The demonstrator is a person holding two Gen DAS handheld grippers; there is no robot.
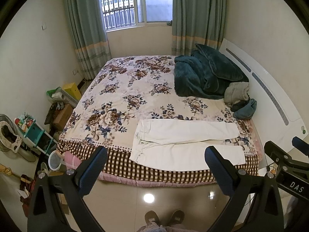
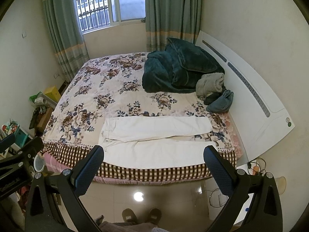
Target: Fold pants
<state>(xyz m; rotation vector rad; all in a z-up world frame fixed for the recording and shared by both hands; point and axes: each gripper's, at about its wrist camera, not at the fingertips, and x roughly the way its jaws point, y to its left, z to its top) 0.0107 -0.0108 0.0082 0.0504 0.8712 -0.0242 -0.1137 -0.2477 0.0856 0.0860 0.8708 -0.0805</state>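
Left tool (image 1: 156, 157) hovered off bed edge above floor, blue-padded fingers (image 1: 92, 171) spread wide, holding nothing. Right tool (image 2: 154, 156) same: fingers wide apart, empty, touching nothing. Right tool's body at left view's edge read "DAS"; lettering on left tool's body in right view too blurred to read. White pants (image 1: 185, 141) lay flat near front edge of bed (image 1: 119, 89), long axis left-right, waistband left, both legs running right, side by side. Teal blanket (image 1: 204, 73) heaped at far right by headboard (image 1: 274, 96).
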